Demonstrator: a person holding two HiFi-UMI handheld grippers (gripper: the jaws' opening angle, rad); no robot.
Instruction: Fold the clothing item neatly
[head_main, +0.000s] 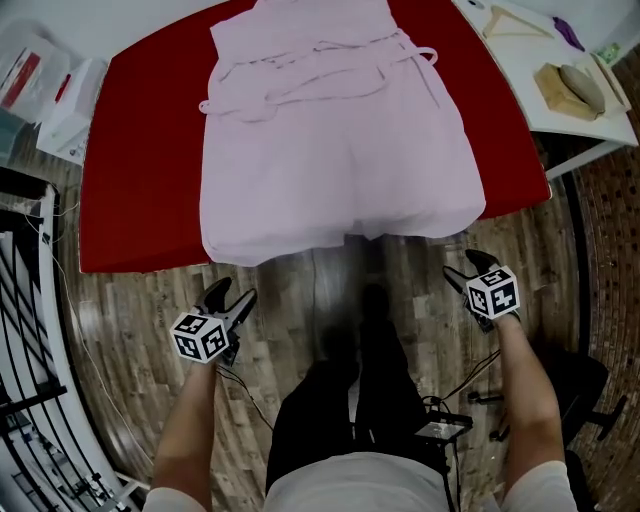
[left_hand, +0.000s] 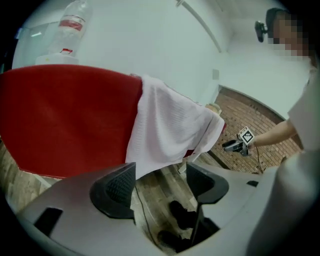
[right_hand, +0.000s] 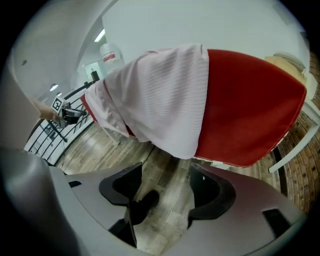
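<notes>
Holding left gripper (head_main: 232, 297) and right gripper (head_main: 463, 266) with jaws apart, empty, we see the pink garment (head_main: 330, 150) flat, hem overhanging the surface (head_main: 140, 150)

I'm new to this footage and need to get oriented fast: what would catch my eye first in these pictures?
A pale pink fabric garment lies spread on the bright red table cover, its hem hanging over the near edge. Below that edge, over the wooden floor, the left tool and right tool hover with jaws apart and nothing between them.
</notes>
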